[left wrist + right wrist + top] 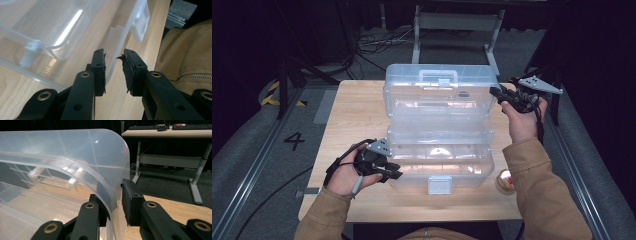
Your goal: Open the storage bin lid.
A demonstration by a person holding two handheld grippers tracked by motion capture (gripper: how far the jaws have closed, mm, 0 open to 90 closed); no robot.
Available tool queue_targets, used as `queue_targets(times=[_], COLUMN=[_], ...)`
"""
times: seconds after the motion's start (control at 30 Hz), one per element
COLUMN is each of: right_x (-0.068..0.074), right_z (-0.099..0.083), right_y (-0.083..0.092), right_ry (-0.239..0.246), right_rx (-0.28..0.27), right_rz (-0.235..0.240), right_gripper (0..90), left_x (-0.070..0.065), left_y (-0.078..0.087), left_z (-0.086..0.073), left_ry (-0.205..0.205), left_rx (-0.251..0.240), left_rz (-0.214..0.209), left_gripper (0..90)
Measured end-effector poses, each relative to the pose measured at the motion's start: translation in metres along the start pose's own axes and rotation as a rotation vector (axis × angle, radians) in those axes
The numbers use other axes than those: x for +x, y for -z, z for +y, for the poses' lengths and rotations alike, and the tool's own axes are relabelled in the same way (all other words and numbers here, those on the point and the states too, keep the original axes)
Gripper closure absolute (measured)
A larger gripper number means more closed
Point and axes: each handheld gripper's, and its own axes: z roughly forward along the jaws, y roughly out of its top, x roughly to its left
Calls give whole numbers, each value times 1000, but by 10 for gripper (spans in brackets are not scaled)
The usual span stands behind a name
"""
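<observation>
The clear plastic box (439, 150) stands open mid-desk (357, 110), lid (439, 90) raised. The right hand-held gripper (115, 202) straddles the lid's edge, one pad touching, the other apart. The left hand-held gripper (113, 72), jaws spread, brackets the base's front corner without pinching.

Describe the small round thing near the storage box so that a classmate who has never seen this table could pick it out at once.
Start at the wooden table and find the big clear plastic box standing open in its middle. Go to the box's front right corner, beside the person's right sleeve. There sits a small round container, yellowish with red inside, the table's one coloured item next to the see-through box.
</observation>
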Motion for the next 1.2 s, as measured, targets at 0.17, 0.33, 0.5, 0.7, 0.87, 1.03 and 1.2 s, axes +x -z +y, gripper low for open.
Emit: queue_targets(times=[0.17, 0.33, 0.5, 0.7, 0.87, 1.03, 1.2], right_x=[-1, -2, -3, -3, -5, -6, -9], right_z=[1, 2, 2, 3, 4, 5, 6], right_y=[-1, -3, -6, -10, -14, -16, -21], right_ry=[1, -3, -6, -7, -18, -29, -45], right_rx=[7, 10, 3, 2, 3, 5, 7], right_rz=[0, 1, 3, -11, -15, -13, -8], right_gripper=[760, 759, 761, 768, 771, 773, 776], left_x=[1, 3, 2, 4, 8, 7, 7], left_y=[-10, -22, -32, -44, -48, -49, -49], left_z=[0, -1, 0, 1, -3, -2, -1], left_ry=[-7, -16, -21, -37, -28, -17, -3], left_rx=[27, 49, 83, 126, 99, 105, 112], left_rz=[-30, -37, -26, -8, -36, -32, -38], left_gripper=[707, 703, 708, 761, 768, 766, 764])
